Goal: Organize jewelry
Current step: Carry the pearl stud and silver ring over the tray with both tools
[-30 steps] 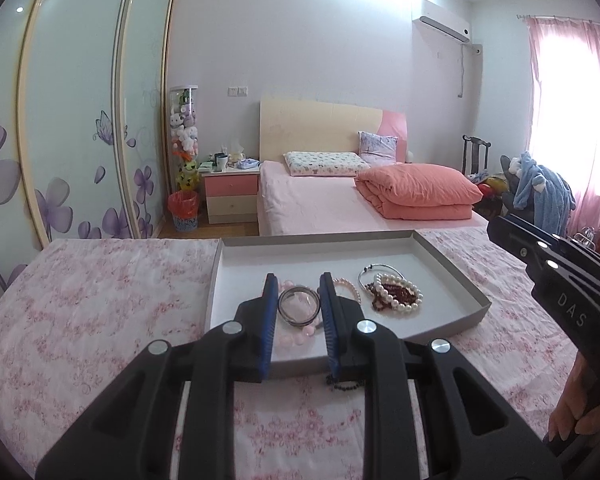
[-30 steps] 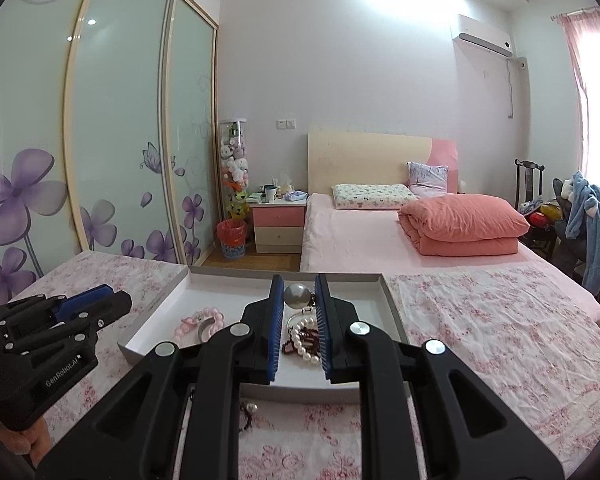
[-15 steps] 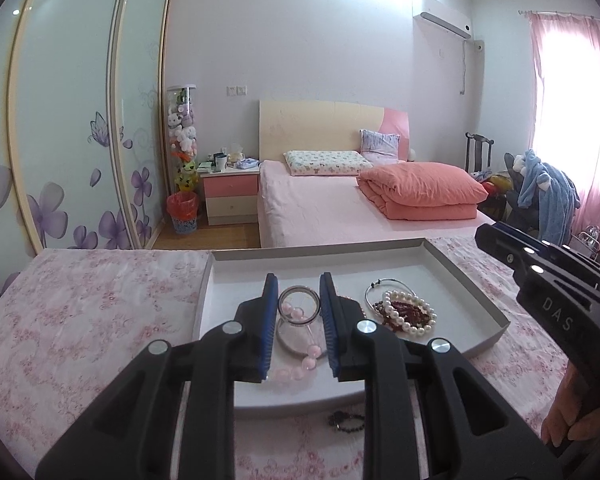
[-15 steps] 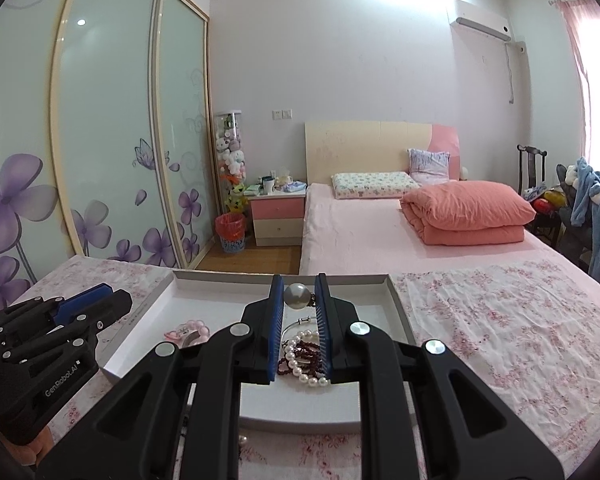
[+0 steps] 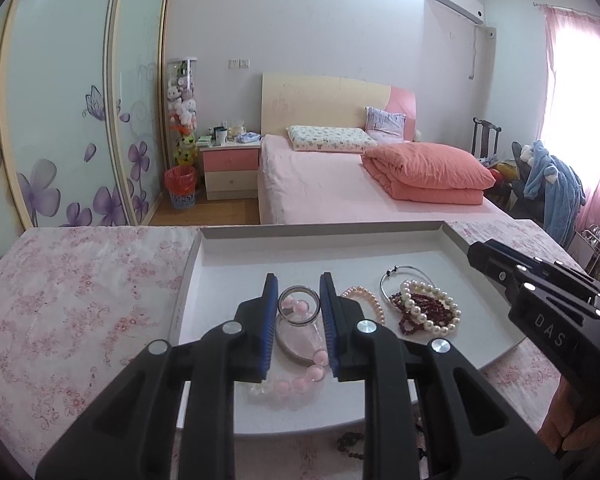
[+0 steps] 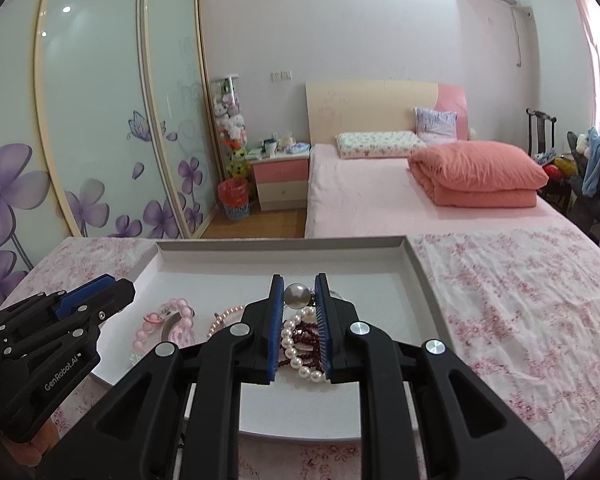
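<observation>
Bracelets heaped mid-tray [image 5: 228, 256], your left gripper [image 5: 299, 322] jaws clamping a clear bangle [image 5: 298, 320], right gripper [image 6: 297, 330] pinching a pearl [image 6: 297, 295], bare tray floor beyond.

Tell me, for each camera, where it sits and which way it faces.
Left wrist: rides the left gripper, looking forward and slightly down across the tray toward the bed; a clear bangle sits between its fingers, the right gripper shows at right.
Right wrist: rides the right gripper, same heading; a large pearl sits between its fingers, the left gripper shows at left.
Shared: tray, pearl bracelet, bed, wardrobe.
</observation>
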A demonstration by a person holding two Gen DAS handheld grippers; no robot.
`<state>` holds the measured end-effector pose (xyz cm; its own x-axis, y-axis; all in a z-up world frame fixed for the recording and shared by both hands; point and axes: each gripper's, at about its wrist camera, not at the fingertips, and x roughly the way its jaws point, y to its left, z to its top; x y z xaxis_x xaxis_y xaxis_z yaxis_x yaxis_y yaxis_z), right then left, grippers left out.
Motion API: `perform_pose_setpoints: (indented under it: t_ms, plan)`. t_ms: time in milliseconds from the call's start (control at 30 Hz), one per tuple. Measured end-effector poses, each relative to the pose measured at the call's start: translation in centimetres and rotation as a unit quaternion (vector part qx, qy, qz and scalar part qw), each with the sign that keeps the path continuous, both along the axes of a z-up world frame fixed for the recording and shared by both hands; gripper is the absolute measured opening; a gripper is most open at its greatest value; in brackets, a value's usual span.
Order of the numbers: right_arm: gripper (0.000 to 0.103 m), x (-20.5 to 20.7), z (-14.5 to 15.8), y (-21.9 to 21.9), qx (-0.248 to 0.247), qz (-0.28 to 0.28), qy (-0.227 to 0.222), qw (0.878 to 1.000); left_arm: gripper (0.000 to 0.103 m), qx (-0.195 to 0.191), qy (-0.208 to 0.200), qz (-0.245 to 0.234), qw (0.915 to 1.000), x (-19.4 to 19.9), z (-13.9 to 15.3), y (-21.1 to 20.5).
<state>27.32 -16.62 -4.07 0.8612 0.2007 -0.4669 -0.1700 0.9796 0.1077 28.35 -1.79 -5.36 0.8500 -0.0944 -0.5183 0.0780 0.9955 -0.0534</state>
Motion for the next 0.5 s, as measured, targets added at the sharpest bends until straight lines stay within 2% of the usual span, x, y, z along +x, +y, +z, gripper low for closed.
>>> perform_pose_setpoints:
  t_ms: [500]
  plan:
    - [0.017,2.3,-1.7,0.3,0.009,0.010,0.064,0.998,0.022,-0.007,0.038,-0.013,0.9992,2.0,-1.6,-0.4]
